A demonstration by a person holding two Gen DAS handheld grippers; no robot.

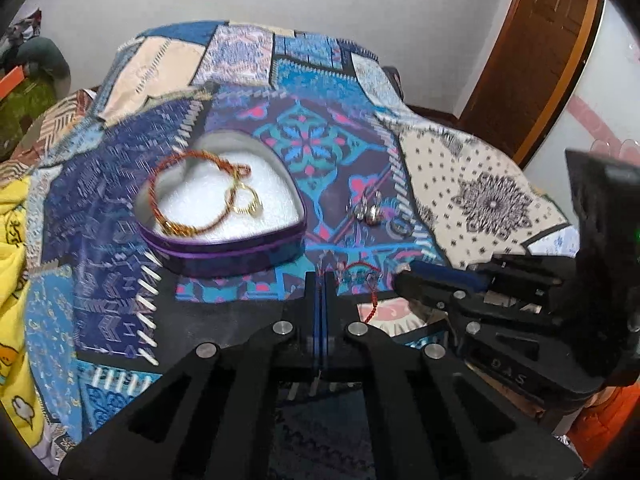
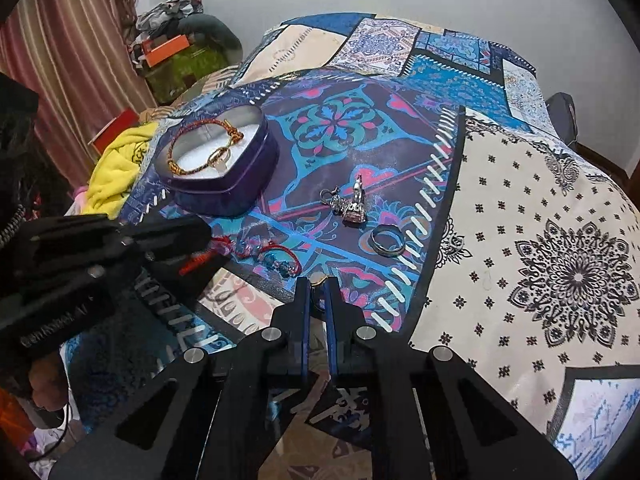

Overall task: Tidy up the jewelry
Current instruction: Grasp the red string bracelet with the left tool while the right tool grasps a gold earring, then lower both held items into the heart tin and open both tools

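At the bed's near edge, your left tool (image 1: 320, 280) is pressed together, your right tool (image 2: 318, 282) pinches a small gold piece (image 2: 319, 279); beyond, the red cord bracelet (image 2: 276, 258) overhangs and could slip before reaching the heart tin (image 2: 240, 184)

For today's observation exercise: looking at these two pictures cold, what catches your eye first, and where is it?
First, the purple heart-shaped tin at the left of the patchwork bedspread, with a red-and-gold bracelet draped over its rim and gold rings on its white lining. To its right, loose on the cloth, lie silver earrings and a silver ring. Nearest, the right tongs pinch a small gold piece.
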